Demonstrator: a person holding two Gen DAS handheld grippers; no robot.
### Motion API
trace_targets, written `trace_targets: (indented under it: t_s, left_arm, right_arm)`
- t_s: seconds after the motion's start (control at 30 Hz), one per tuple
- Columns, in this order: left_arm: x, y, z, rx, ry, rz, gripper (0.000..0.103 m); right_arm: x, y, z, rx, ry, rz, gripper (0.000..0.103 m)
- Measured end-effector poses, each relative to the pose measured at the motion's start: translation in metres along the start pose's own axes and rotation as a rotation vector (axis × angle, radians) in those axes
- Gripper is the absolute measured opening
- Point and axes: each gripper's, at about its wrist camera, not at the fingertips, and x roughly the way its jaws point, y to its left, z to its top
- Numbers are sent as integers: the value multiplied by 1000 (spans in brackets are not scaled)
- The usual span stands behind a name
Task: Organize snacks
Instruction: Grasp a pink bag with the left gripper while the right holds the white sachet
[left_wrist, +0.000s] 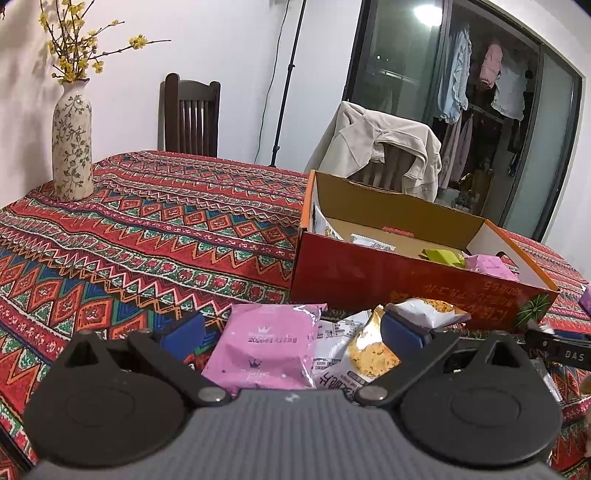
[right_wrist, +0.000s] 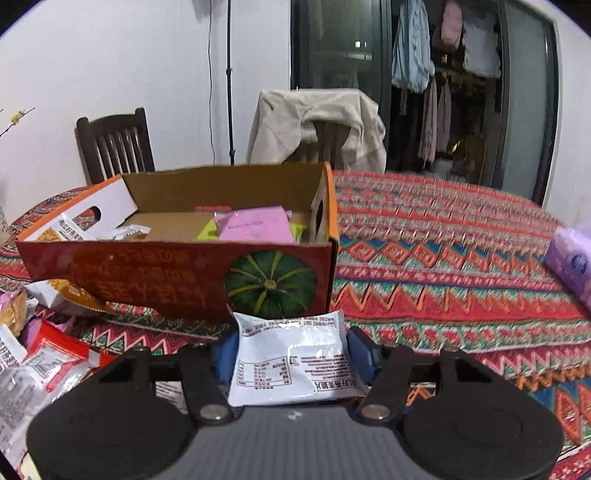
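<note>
My right gripper is clamped on a white snack packet, held just in front of the cardboard box, probably so it can go over the near wall next. My left gripper is wide open, straddling a pink packet in the loose pile, holding nothing; looks like the next pick. The box already holds a pink packet and a few others. All on a patterned tablecloth; vase, chairs and a glass door behind.

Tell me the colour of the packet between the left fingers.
Pink packet, clearest in the left wrist view.
</note>
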Motion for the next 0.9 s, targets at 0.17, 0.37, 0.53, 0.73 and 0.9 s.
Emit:
trace_targets:
  t_s: [0.17,0.37,0.53,0.73,0.9]
  left_arm:
    - [0,0,0,1,0,9,103]
    - [-1,-4,5,19,9,31,103]
    - [-2,-5,17,38,9,79,103]
    - [8,0,25,51,64,115,103]
    - [24,3,24,62,139,156,103]
  right_arm:
    - [-20,1,2,-5,-97,-15,61]
    - [-27,-2,5,7,-122,-3,61]
    - [-32,-5,4,11,-136,12,61]
    - [-36,-7,3,20,-148,15,61]
    - [-37,-7,2,23,-155,16,61]
